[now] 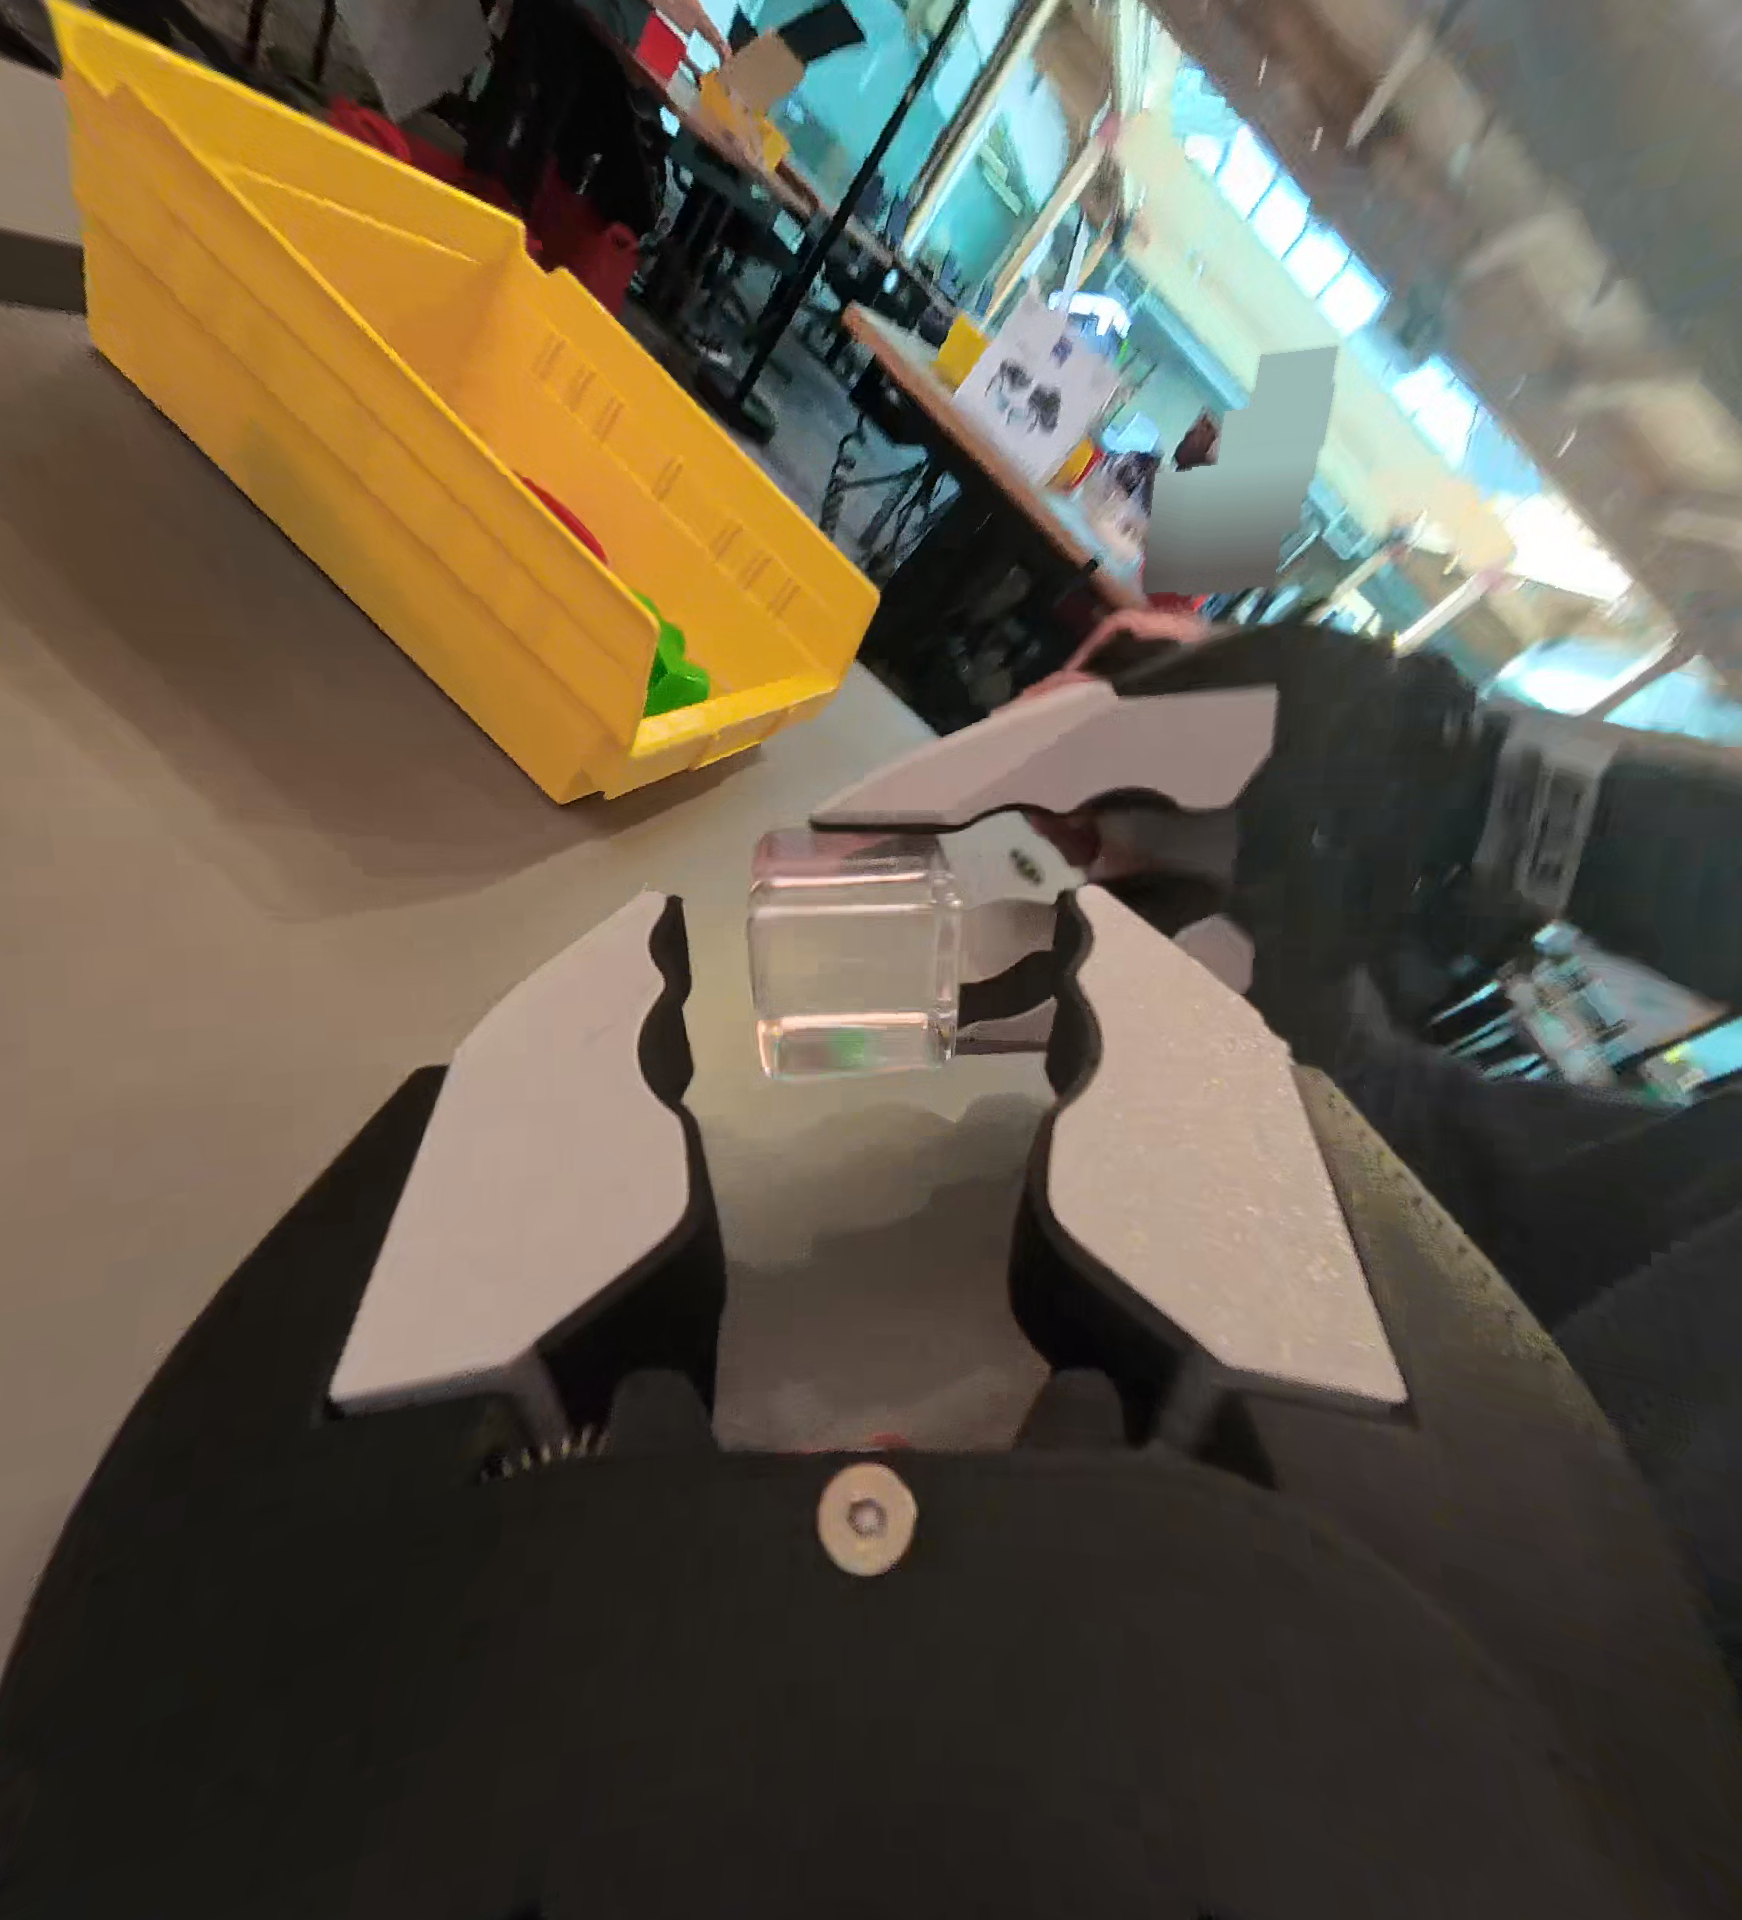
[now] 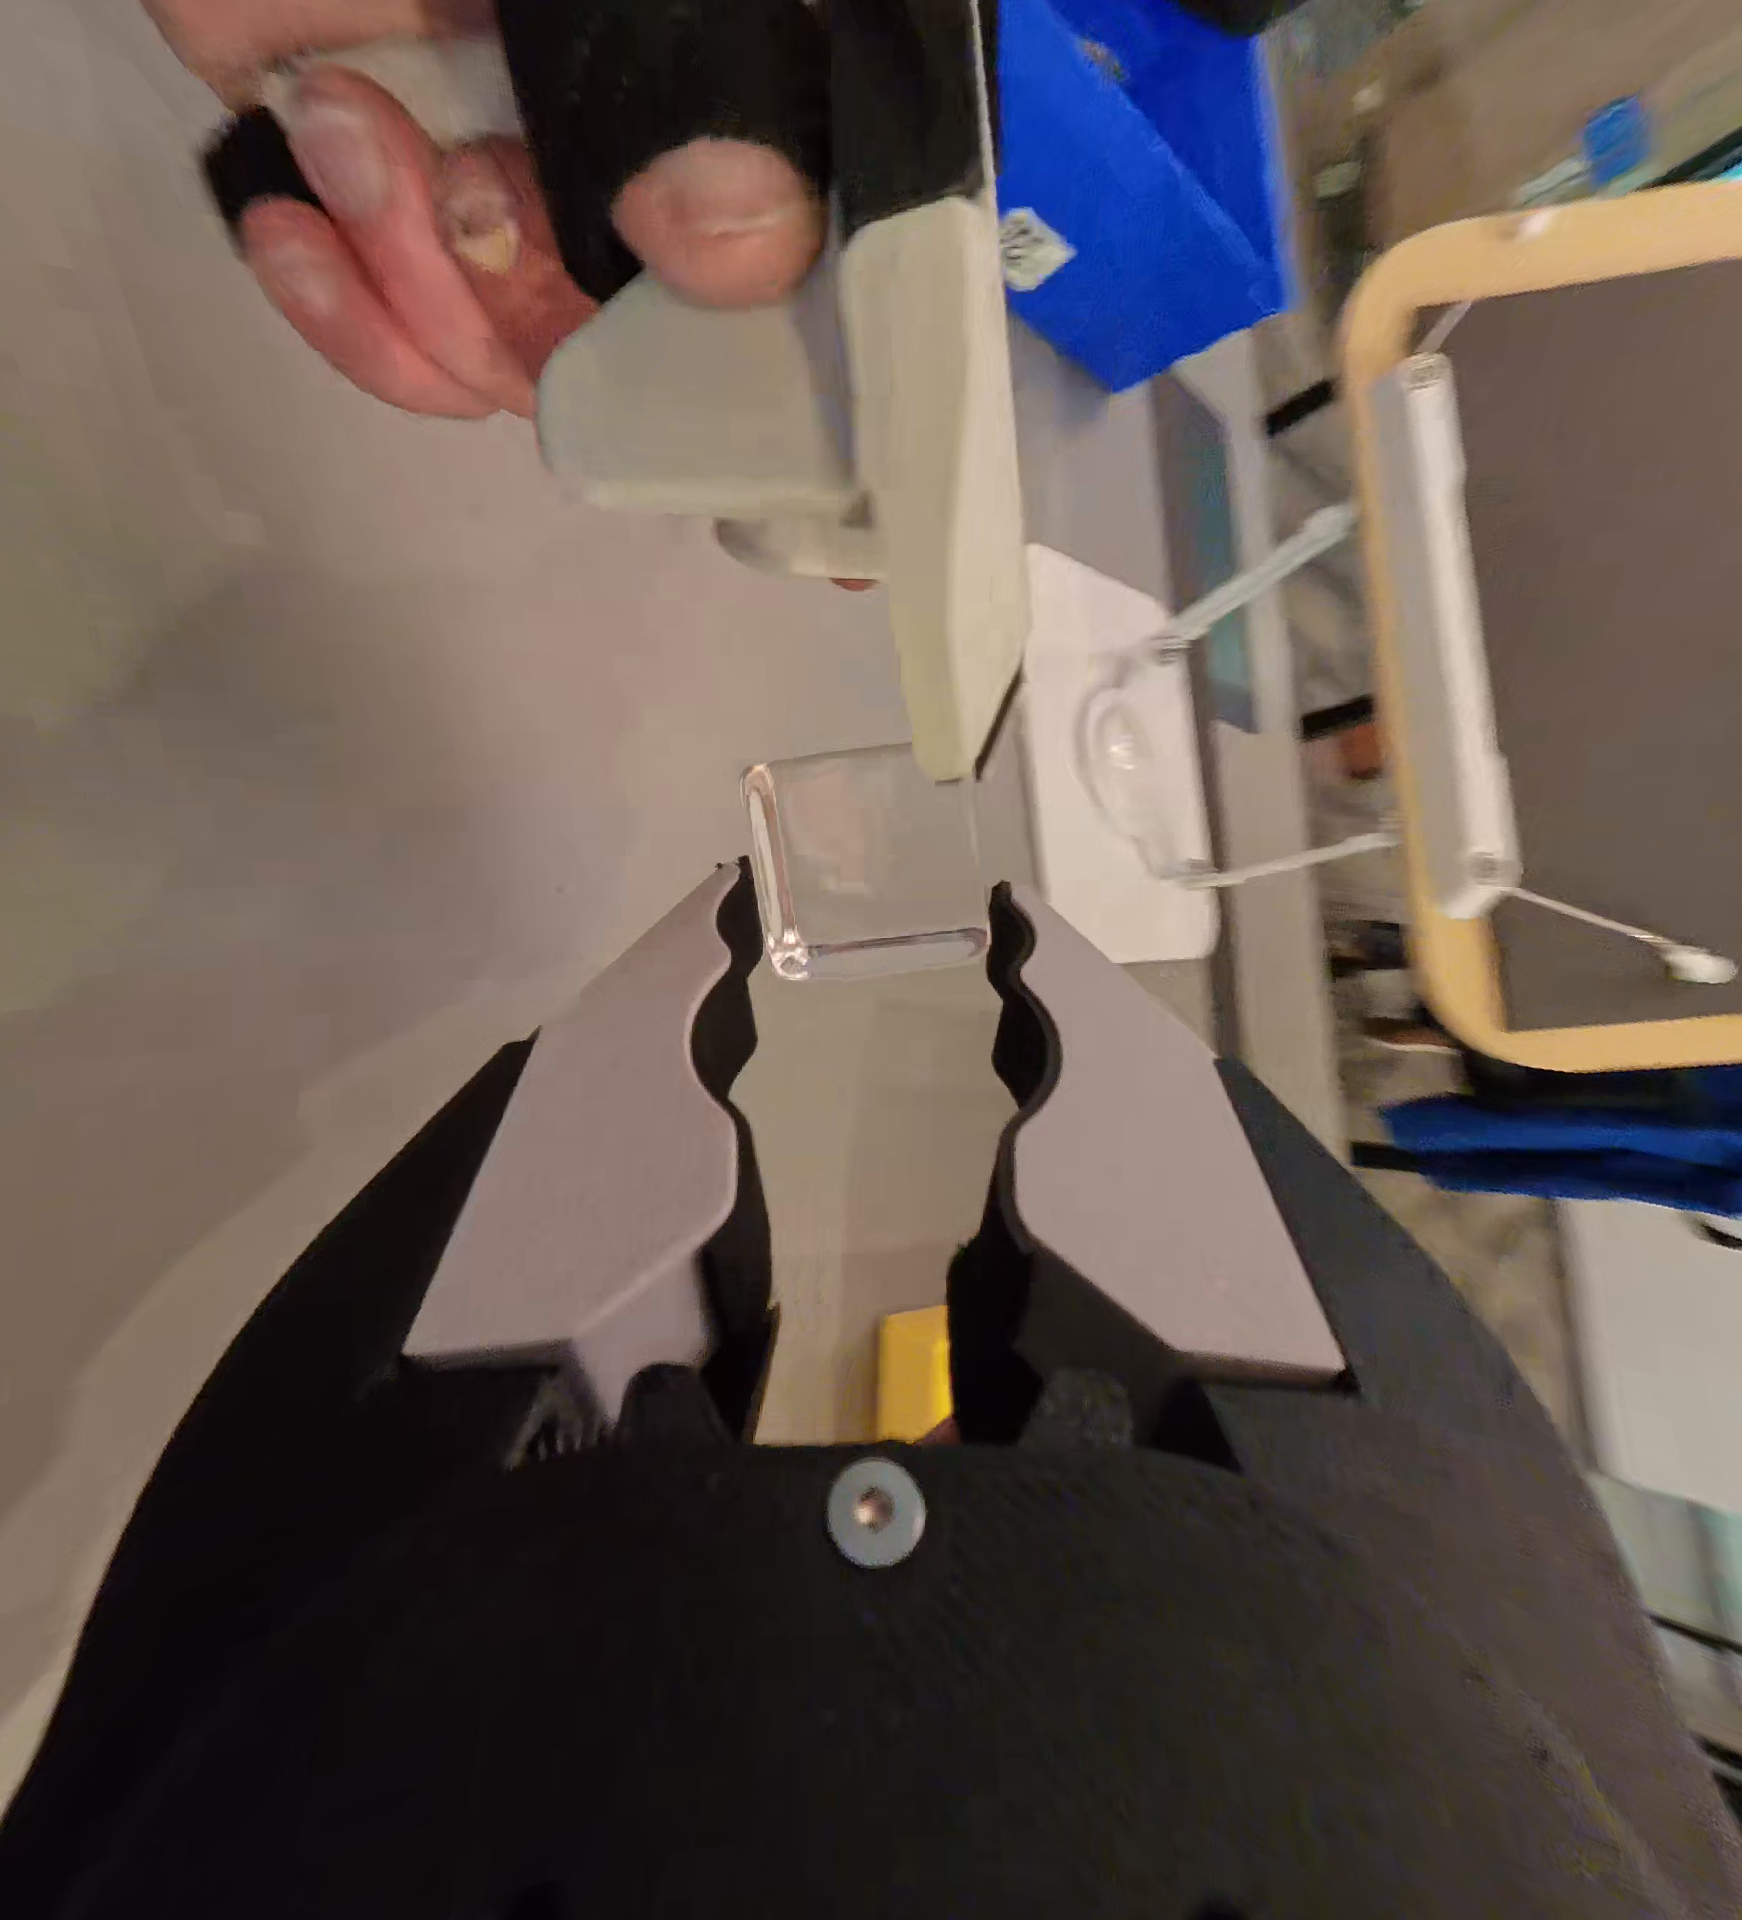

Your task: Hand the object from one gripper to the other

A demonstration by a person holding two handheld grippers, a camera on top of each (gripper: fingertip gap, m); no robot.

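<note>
Nearest to us in the left wrist view, the left gripper (image 1: 872, 914) has its jaws spread wide and holds nothing. The gap between its tips is clearly broader than the clear cube (image 1: 851, 956). The cube hangs in the air above the bench (image 1: 171, 935), level with those tips. We cannot tell whether it is already between them or just ahead of them.

The right gripper (image 2: 867, 894) carries the cube. In its own view the jaws are narrowed onto two opposite faces and grip it at the very tips. In the left wrist view it comes in from the right, one finger on top of the cube and one beneath.

In the right wrist view one finger of the left gripper reaches the cube's far corner, and we cannot say whether it touches. A bare hand (image 2: 410, 239) grips that tool.

We judge the handover about half done: the cube is lifted and presented, and the receiver is open and lined up. The left jaws have not yet closed and the right has not yet let go.

Farther off, a yellow bin (image 1: 379, 395) stands near the bench's far edge, with a green item (image 1: 675, 665) inside.
</note>
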